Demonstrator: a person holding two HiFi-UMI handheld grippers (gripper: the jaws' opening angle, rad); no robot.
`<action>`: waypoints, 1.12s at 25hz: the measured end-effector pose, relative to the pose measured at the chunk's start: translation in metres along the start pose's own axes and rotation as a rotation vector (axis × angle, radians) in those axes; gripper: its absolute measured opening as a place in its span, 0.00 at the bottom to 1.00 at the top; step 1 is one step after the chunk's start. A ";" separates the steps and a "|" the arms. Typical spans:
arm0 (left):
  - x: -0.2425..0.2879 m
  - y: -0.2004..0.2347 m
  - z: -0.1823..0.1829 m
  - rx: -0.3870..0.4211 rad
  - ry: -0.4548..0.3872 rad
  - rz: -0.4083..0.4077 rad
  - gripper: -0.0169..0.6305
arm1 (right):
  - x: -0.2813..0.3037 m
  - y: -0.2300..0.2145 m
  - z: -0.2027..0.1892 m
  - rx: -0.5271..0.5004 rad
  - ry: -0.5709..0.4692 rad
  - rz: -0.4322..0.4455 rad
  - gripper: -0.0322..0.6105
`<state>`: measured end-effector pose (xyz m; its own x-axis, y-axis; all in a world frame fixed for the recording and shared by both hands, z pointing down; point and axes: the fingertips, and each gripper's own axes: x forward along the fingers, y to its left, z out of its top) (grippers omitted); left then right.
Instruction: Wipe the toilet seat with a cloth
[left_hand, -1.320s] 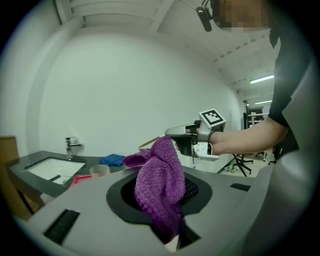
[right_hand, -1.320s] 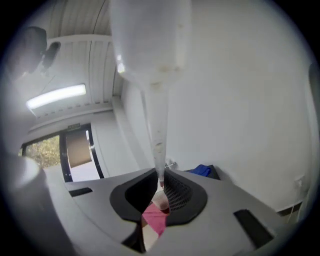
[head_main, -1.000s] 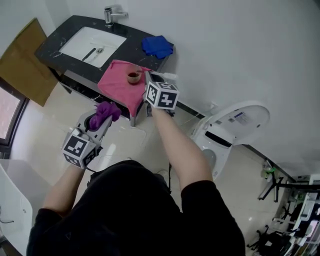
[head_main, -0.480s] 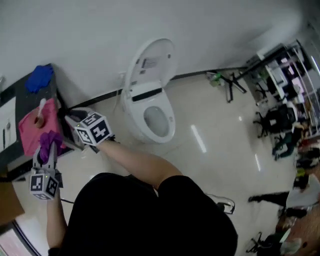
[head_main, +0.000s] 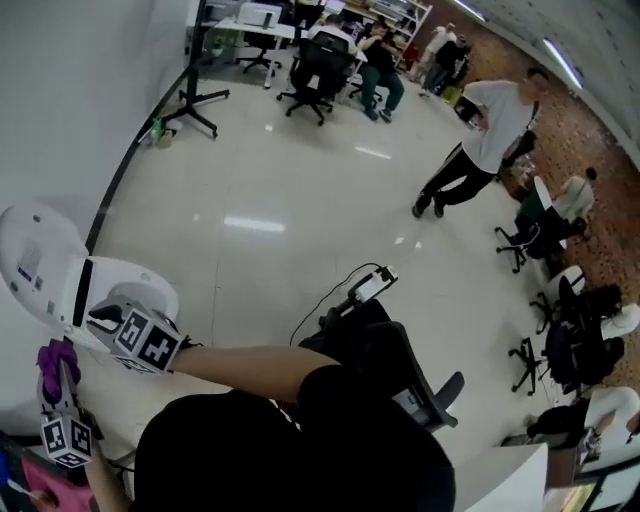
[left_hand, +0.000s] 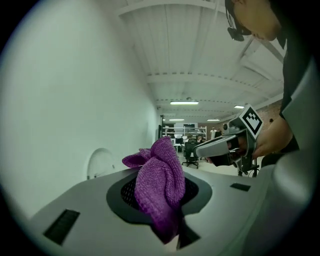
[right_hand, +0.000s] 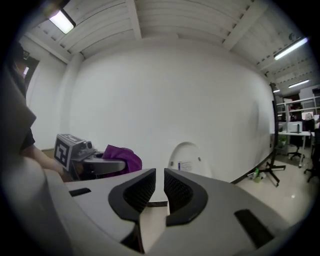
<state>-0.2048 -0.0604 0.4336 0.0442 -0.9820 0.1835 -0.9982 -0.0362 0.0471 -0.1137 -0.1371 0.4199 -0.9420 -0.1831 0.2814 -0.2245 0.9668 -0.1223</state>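
The purple cloth sat bunched and clamped in the left gripper, on the near left of the toilet seat and, as far as I could see, not touching it. The right gripper had just been closing; its jaws stood a narrow slit apart with nothing between them. The cloth looked soft, light and limp, so it would drape and fold. I'd hold its bunched middle and let a loose flap meet the seat.
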 end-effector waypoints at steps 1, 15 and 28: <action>0.021 -0.019 0.006 0.012 -0.008 -0.027 0.17 | -0.023 -0.023 -0.001 0.002 -0.006 -0.038 0.15; 0.135 -0.076 -0.027 -0.002 0.077 -0.080 0.17 | -0.065 -0.134 -0.031 0.083 -0.046 -0.105 0.09; 0.172 -0.136 0.018 0.059 0.031 -0.264 0.17 | -0.152 -0.144 -0.034 0.119 -0.066 -0.306 0.09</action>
<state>-0.0624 -0.2274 0.4414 0.3037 -0.9309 0.2029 -0.9525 -0.3020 0.0402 0.0702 -0.2428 0.4275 -0.8398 -0.4766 0.2601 -0.5232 0.8383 -0.1533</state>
